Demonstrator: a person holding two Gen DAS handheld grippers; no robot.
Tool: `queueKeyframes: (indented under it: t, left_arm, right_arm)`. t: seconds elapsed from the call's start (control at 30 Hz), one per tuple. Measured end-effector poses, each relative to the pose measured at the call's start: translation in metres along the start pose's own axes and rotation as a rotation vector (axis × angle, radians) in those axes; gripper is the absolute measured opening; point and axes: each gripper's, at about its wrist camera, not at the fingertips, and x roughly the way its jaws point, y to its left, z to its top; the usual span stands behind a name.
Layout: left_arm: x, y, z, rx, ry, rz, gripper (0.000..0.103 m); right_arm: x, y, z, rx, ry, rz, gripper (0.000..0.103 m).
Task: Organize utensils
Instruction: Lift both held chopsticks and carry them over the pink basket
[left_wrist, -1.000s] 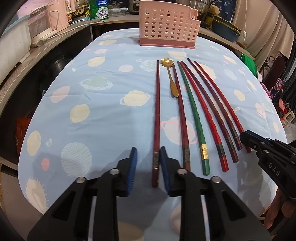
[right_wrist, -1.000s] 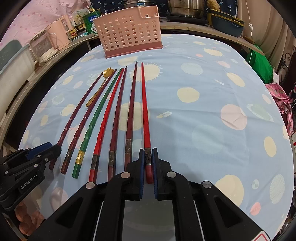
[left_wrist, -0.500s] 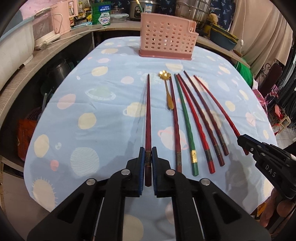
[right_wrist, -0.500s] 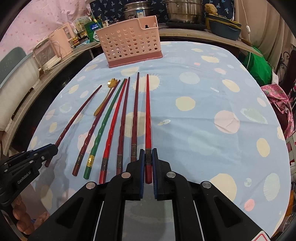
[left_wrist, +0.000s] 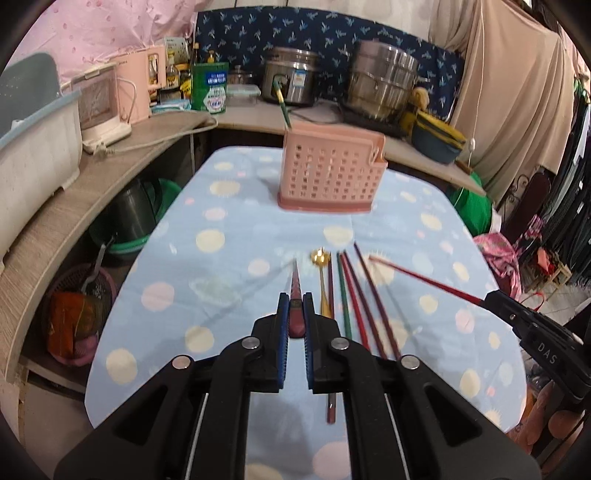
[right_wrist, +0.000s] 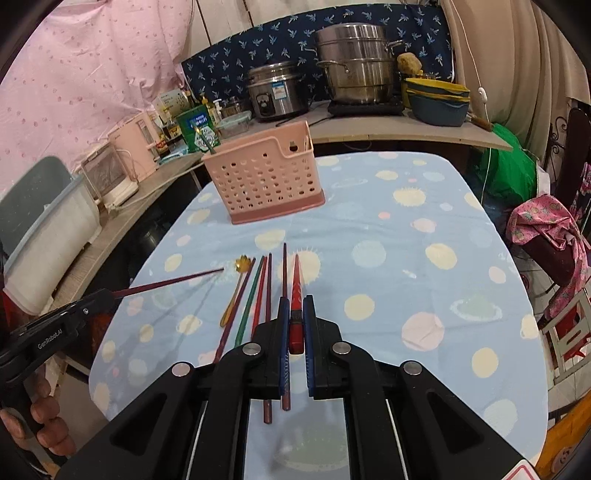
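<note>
Two chopsticks are up off the desk, one in each of my claws. From the left wrist camera, my left claw (left_wrist: 296, 322) is clamped on the thick end of a dark maroon chopstick (left_wrist: 295, 295), whose tip points ahead toward the pink perforated plastic utensil basket (left_wrist: 330, 176) standing at the far end of the desk (left_wrist: 229, 266), which wears a light blue cloth with pale planets. Just right of the held stick, a small gold spoon with a flower-shaped bowl (left_wrist: 320, 275) and a row of chopsticks lie flat on the cloth, among them a green chopstick (left_wrist: 342, 291). At the right edge my right claw (left_wrist: 491, 298) reaches in, gripping a bright red chopstick (left_wrist: 424, 278) that slants above the desk.

From the right wrist camera, the right claw (right_wrist: 296, 320) pinches that red chopstick (right_wrist: 294, 288) by its thick end. The spoon (right_wrist: 236, 288) and loose chopsticks lie just left. My left claw (right_wrist: 107, 294) holds the maroon chopstick (right_wrist: 166, 283) above the desk's left side. The basket (right_wrist: 264, 181) stands beyond, well apart.
</note>
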Motion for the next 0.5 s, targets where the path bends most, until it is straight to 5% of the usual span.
queueKeyframes:
  t: [0.5]
  left_arm:
    - [-0.009, -0.008, 0.105, -0.001, -0.153, -0.031, 0.007]
  right_arm:
    - [-0.006, -0.008, 0.089, 0.014, -0.148, 0.033, 0.007]
